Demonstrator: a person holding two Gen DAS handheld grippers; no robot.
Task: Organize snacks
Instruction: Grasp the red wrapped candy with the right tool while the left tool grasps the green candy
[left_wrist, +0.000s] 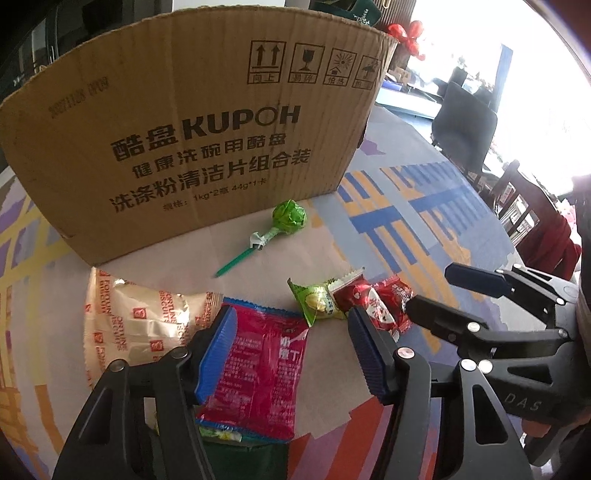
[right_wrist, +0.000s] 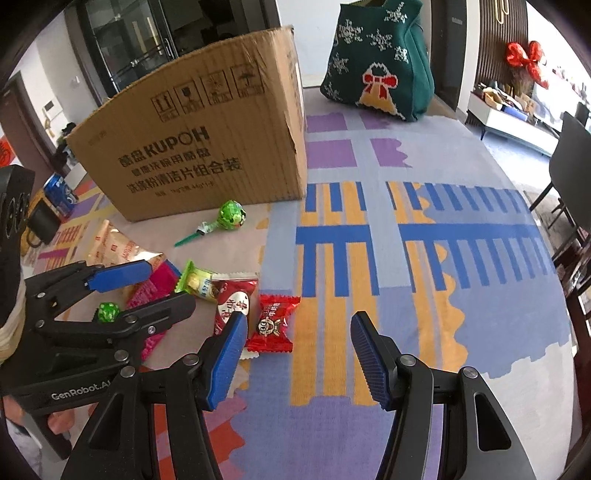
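Observation:
Snacks lie on the patterned tablecloth (right_wrist: 406, 206) in front of a cardboard box (left_wrist: 192, 122). My left gripper (left_wrist: 291, 314) is open and held low, with a magenta packet (left_wrist: 266, 369) lying between its fingers; only the left pad overlaps the packet's edge. Beside it are a Fortune biscuit pack (left_wrist: 136, 325), a green candy (left_wrist: 317, 302) and a green lollipop (left_wrist: 288, 218). My right gripper (right_wrist: 299, 321) is open too, with a red candy (right_wrist: 275, 325) lying just inside its left finger. A larger red-and-white candy (right_wrist: 232, 299) sits behind that finger.
A green knitted bag (right_wrist: 380, 66) stands behind the box on the right. At the far left are a blue can (right_wrist: 59, 190) and a black mug (right_wrist: 42, 223). A small green sweet (right_wrist: 108, 311) lies under the left gripper's fingers. Dark chairs (right_wrist: 576, 155) line the table's right edge.

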